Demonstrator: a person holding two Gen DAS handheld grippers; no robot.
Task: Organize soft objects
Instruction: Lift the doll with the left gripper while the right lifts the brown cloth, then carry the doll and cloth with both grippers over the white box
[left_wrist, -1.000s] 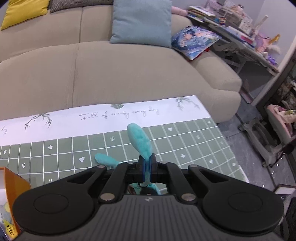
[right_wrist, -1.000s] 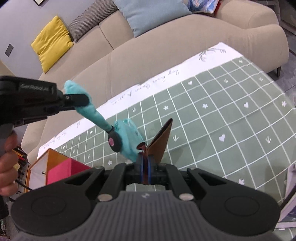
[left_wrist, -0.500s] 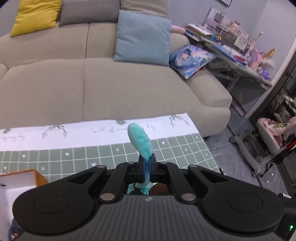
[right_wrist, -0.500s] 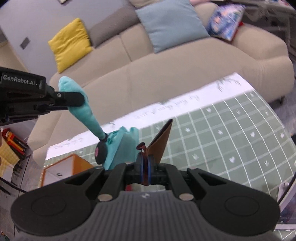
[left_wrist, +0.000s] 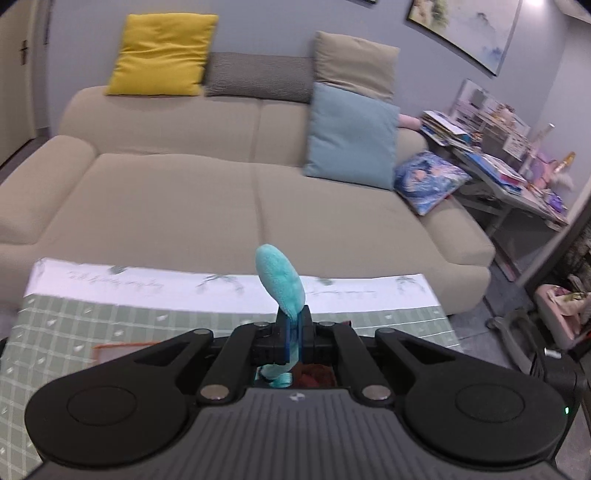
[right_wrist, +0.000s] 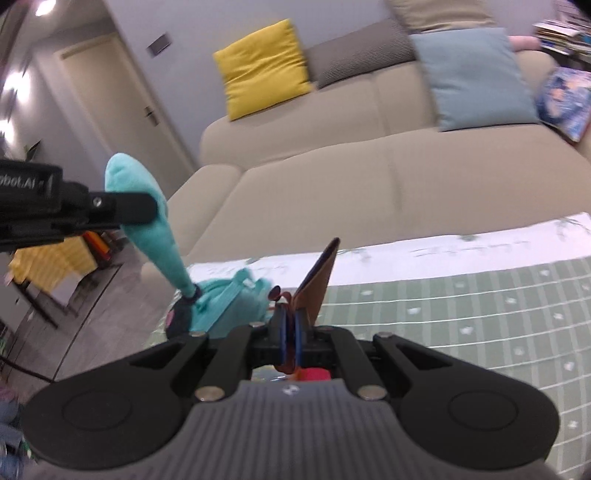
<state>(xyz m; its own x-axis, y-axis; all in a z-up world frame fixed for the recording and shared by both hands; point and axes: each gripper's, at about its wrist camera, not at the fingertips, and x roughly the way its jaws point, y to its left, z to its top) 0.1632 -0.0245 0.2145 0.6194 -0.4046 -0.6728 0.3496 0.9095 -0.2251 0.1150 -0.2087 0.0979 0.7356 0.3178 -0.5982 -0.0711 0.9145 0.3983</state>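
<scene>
My left gripper (left_wrist: 293, 334) is shut on the long ear (left_wrist: 280, 280) of a teal plush toy. In the right wrist view that gripper (right_wrist: 140, 208) comes in from the left, and the toy's teal body (right_wrist: 229, 302) hangs below the ear, above the table's left end. A dark round part with pink shows at its lower left. My right gripper (right_wrist: 290, 332) is shut on a flat brown flap (right_wrist: 319, 280) that sticks up and to the right of the pads. What the flap belongs to is hidden under the gripper.
A table with a green checked cloth (left_wrist: 74, 325) lies below both grippers, an orange-rimmed box (left_wrist: 122, 349) on it. Behind stands a beige sofa (left_wrist: 184, 192) with a yellow cushion (left_wrist: 162, 55) and a blue cushion (left_wrist: 351, 136). A cluttered desk (left_wrist: 509, 173) is at the right.
Both grippers have risen and swung left, each keeping its hold. The teal toy has come up off the cloth, and the table has dropped lower in both views.
</scene>
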